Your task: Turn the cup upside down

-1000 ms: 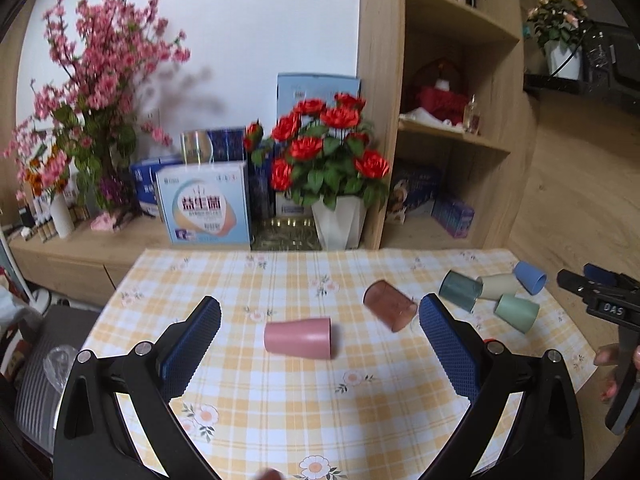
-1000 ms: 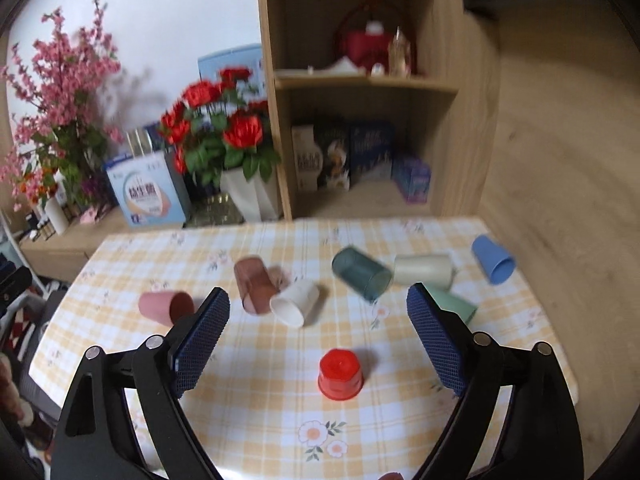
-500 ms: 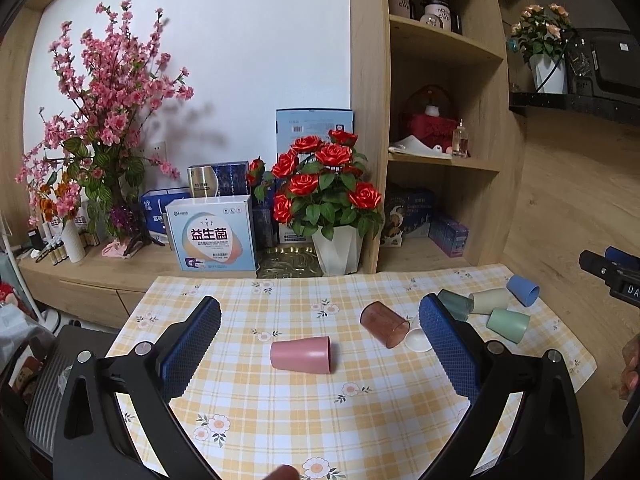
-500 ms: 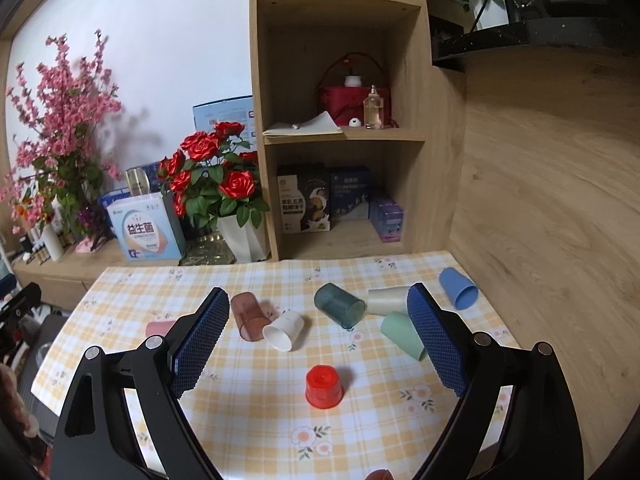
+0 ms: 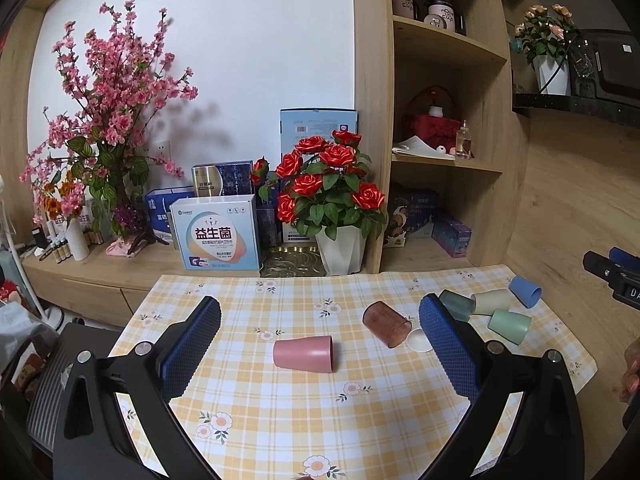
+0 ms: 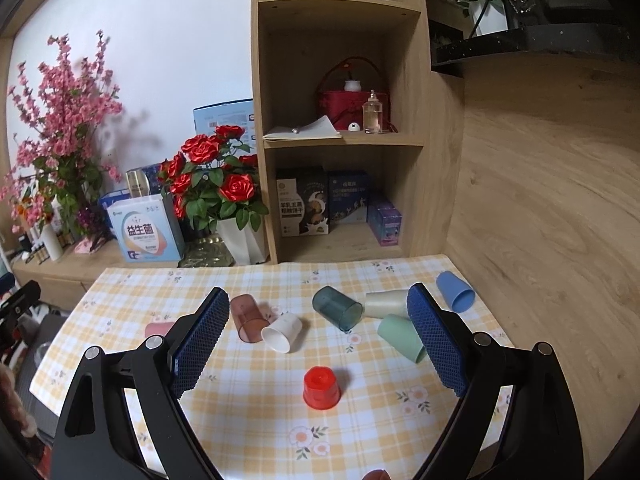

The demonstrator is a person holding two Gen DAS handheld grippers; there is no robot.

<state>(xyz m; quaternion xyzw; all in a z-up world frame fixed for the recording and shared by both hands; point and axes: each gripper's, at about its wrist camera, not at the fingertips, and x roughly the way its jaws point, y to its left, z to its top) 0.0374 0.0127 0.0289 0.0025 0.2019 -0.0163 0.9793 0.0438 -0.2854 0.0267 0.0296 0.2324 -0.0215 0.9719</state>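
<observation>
Several cups lie on their sides on the checked tablecloth (image 5: 280,412): a pink cup (image 5: 303,353), a clear brown cup (image 5: 386,323), a white cup (image 6: 282,331), a dark teal cup (image 6: 337,307), a cream cup (image 6: 386,303), a light green cup (image 6: 400,337) and a blue cup (image 6: 455,291). A red cup (image 6: 321,387) stands upside down near the front. My left gripper (image 5: 318,348) is open, above and in front of the pink cup. My right gripper (image 6: 316,340) is open, above the red cup. Both are empty.
A white vase of red roses (image 5: 340,216), a printed box (image 5: 218,238) and pink blossom branches (image 5: 104,120) stand on the sideboard behind the table. A wooden shelf unit (image 6: 340,120) rises at the back right. The table's right edge drops to wooden floor (image 6: 540,220).
Both grippers have pulled back and risen, so the table looks farther and more of the shelf shows. The cups have not moved. Both grippers stay open.
</observation>
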